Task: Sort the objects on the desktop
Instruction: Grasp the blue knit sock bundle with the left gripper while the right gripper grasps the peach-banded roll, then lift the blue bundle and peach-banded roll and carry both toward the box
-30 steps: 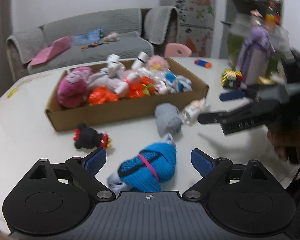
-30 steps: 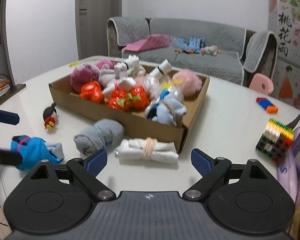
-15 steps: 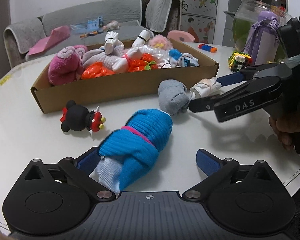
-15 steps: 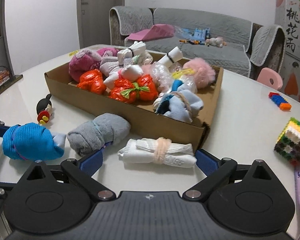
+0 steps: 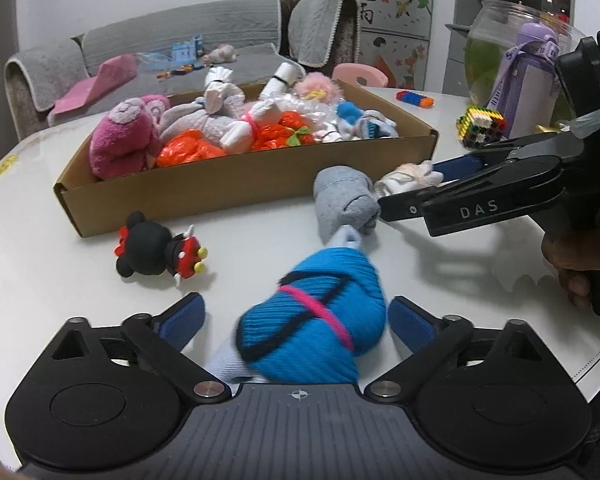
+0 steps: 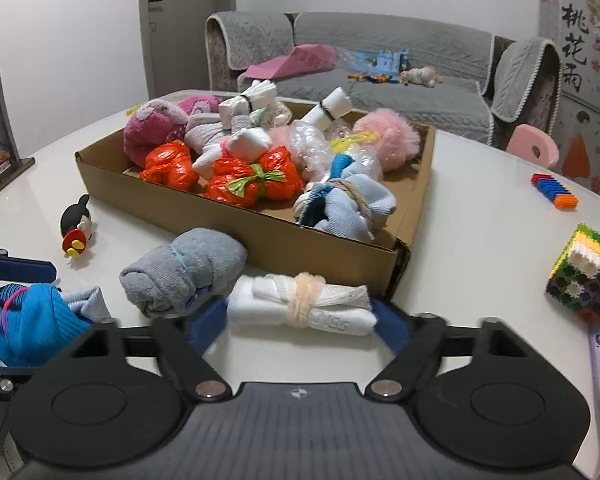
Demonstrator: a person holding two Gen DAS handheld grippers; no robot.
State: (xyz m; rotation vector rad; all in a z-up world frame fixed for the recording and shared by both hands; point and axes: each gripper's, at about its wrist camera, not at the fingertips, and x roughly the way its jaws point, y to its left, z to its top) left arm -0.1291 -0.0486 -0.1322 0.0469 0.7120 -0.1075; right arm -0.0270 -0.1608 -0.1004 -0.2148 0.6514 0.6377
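A blue sock roll (image 5: pixel 312 320) with a pink band lies on the white table between the pads of my left gripper (image 5: pixel 296 316). The jaws are closing; the right pad is at the sock and the left pad stands clear. My right gripper (image 6: pixel 300 320) is closing lengthwise on a white sock roll (image 6: pixel 300 304) tied with a peach band, and both pads touch its ends. A grey sock roll (image 6: pixel 184 268) lies just left of it against the cardboard box (image 6: pixel 332 252), which holds several socks, plush toys and orange bags. A person's hand holds the right gripper (image 5: pixel 416 184).
A black and red mouse figurine (image 5: pixel 156 248) lies in front of the box. On the right stand a multicoloured block cube (image 6: pixel 584 276), blue-orange blocks (image 6: pixel 554 190), a purple bottle (image 5: pixel 528 80) and a glass bowl (image 5: pixel 488 40). A grey sofa stands behind the table.
The left gripper sank over the blue sock, which now sits centred between narrower jaws. The right jaws widened, then closed in until the pads reached the white roll's ends.
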